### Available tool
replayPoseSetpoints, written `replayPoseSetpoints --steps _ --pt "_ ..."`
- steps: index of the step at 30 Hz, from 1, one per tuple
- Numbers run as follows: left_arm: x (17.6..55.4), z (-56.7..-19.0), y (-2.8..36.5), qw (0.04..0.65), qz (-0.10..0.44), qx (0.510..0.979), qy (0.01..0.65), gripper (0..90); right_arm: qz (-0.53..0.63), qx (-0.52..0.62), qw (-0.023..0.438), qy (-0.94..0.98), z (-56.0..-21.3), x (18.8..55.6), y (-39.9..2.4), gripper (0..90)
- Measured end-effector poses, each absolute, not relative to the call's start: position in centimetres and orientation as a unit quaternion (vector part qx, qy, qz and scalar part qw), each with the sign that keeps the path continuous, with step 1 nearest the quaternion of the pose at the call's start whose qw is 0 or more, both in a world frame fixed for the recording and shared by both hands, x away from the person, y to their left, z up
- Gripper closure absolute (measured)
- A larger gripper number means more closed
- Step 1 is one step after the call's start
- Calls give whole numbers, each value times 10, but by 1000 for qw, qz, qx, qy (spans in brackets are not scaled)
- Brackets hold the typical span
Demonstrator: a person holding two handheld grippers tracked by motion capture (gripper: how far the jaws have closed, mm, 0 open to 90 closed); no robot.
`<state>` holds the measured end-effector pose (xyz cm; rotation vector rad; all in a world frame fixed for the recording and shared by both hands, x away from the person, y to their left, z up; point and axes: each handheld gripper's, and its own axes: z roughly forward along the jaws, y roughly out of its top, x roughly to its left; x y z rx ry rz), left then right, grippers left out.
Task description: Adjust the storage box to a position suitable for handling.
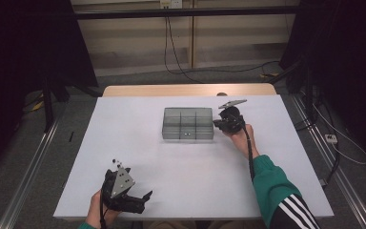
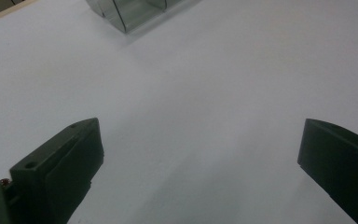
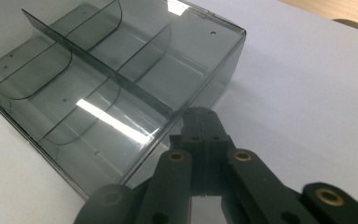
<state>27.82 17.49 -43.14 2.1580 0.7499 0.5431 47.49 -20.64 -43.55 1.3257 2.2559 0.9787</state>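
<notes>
With your right gripper [image 3: 200, 122] closed, jaws pressed together on nothing, its tips sit at the right-hand wall of the smoky transparent plastic compartment box [image 1: 188, 123], which stands mid-table, nearer the far edge. You look set to nudge it, so keep the tips low against that wall and push level and slow, or the box may pivot. Your left gripper [image 1: 143, 196] waits near the near-left corner of the white table [image 1: 138, 157], jaws wide apart and empty.
</notes>
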Motion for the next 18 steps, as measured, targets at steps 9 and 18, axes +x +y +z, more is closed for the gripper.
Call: replayPoseSetpoints --steps 9,18 --pt "277 -430 176 388 217 847 292 0 329 456 178 807 -434 479 -201 900" --pt "278 -431 175 389 213 847 292 0 335 454 198 802 -410 494 -200 900"
